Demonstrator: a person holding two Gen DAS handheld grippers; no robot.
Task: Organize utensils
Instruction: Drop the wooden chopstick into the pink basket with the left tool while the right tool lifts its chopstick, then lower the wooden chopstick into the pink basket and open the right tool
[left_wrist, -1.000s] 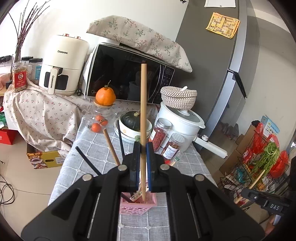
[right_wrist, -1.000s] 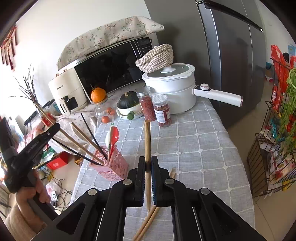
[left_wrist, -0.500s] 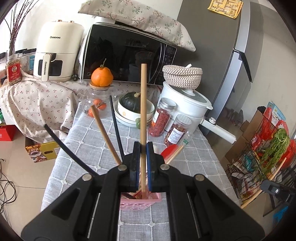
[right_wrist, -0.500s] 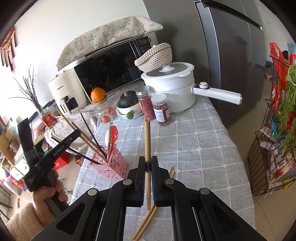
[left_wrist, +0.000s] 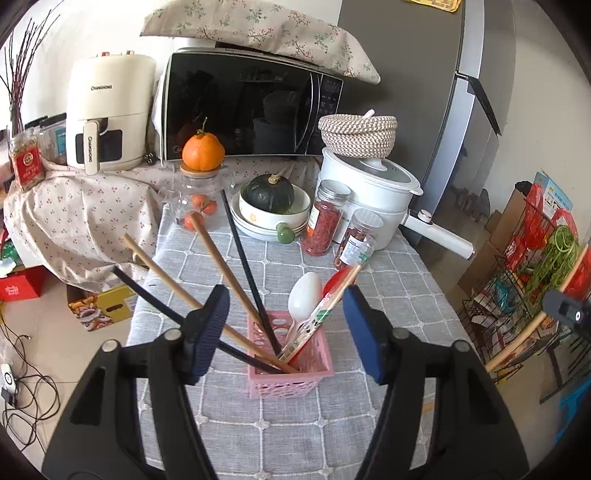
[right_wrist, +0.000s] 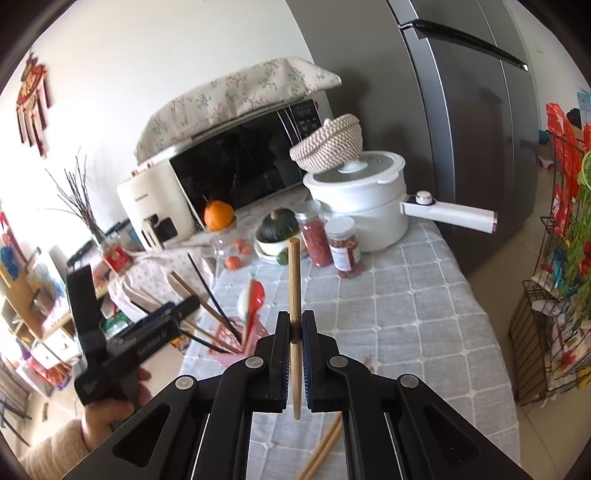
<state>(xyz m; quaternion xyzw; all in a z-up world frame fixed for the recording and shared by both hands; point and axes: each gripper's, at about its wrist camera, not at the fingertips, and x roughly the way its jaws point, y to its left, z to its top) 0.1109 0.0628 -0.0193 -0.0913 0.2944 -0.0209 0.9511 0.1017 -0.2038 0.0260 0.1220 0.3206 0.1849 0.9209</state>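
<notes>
Left claw just sprang apart over the pink basket at centre frame, nothing between its jaws, while the right claw is clamped on a wooden chopstick, so I'd guess that one goes in next.

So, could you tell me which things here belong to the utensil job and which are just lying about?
Job:
- pink basket of chopsticks and spoons
- wooden chopstick in right gripper
- left gripper, open

Lying about:
- microwave
- white pot
- jars

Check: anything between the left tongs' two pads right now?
No grip. Left wrist view: the left tongs have just opened; beyond the gap stands the pink basket of chopsticks and spoons.
</notes>
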